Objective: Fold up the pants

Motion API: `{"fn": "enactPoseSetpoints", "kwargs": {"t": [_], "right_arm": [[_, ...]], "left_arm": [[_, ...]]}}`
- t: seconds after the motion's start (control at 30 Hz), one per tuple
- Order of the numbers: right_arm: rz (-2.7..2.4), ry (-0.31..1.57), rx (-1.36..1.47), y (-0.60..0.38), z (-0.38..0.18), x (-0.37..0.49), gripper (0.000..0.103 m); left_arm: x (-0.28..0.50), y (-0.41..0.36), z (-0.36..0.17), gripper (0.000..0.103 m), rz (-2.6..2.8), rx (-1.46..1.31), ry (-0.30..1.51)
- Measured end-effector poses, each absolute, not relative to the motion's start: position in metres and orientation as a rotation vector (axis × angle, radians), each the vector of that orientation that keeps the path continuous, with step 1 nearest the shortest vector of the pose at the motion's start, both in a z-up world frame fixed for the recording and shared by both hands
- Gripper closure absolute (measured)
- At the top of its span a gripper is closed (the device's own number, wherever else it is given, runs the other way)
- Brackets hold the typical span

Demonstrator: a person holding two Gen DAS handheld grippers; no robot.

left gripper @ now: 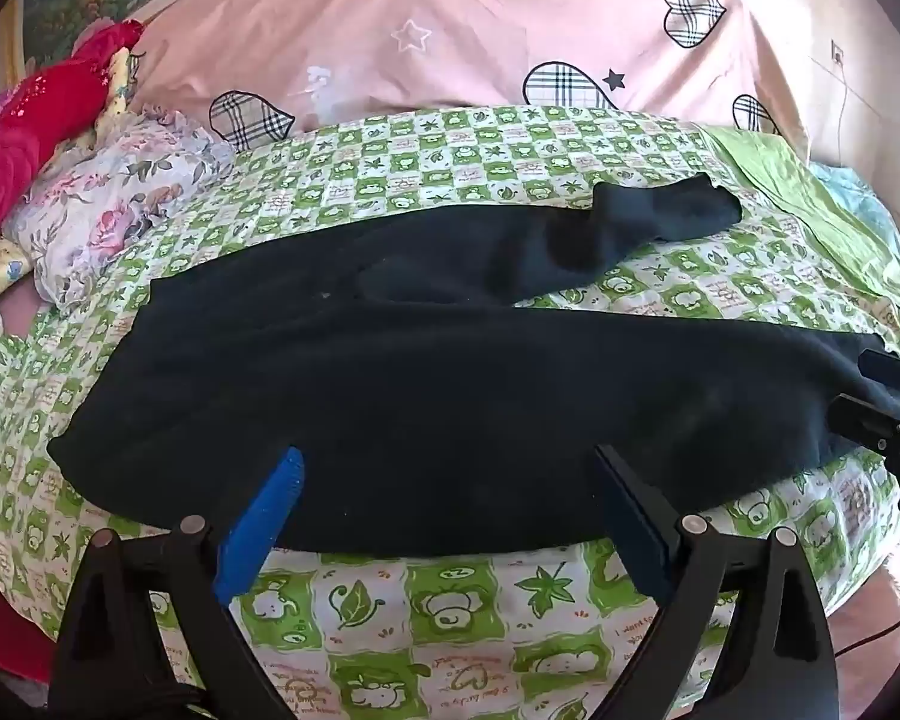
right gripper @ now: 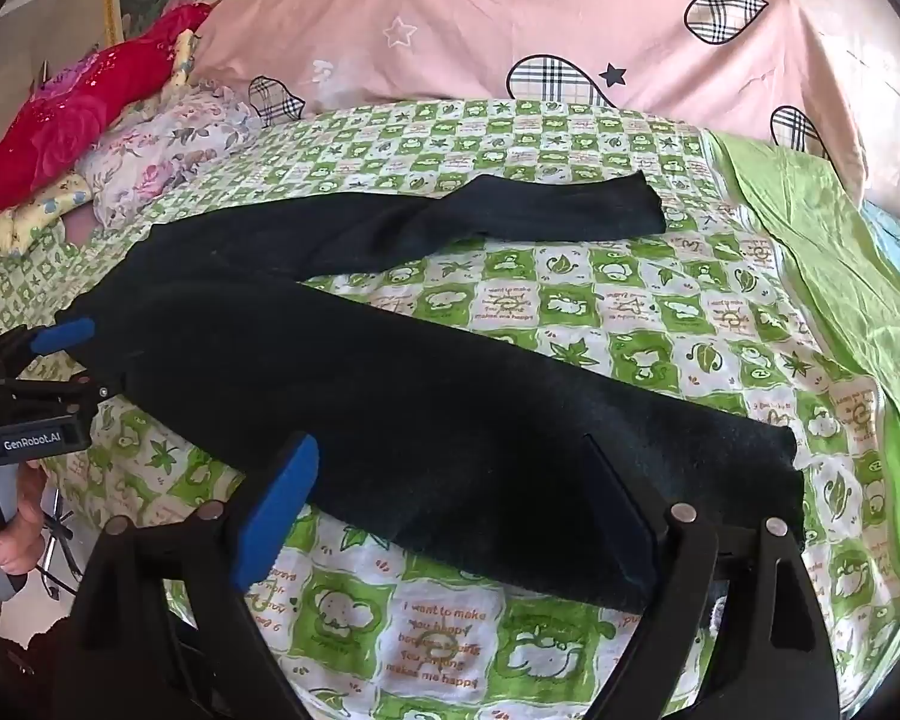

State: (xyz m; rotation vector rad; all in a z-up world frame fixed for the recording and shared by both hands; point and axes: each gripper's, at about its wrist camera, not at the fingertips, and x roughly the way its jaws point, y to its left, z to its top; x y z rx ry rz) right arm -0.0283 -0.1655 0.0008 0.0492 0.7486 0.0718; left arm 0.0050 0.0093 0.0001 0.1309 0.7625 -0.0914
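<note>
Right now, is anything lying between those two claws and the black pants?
Nothing visible. Both the left gripper and right gripper are open at the near edge of the pants, on the green checked sheet.

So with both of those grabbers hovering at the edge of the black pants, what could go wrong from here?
1. The far leg lies splayed away from the near leg, with a wrinkle near its middle; folding now may trap that crease.
2. Both the left gripper and right gripper are open over the near edge; closing could also pinch the green checked sheet underneath.
3. The dark fabric hides seams, so the fingers may grab unevenly.
</note>
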Motion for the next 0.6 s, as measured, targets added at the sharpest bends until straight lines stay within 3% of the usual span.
{"fn": "enactPoseSetpoints", "kwargs": {"t": [0.6], "right_arm": [[0.066,0.722,0.073,-0.163,-0.001,-0.028,0.015]], "left_arm": [[0.017,0.017,-0.001,0.008,-0.081,0.095,0.782]]}}
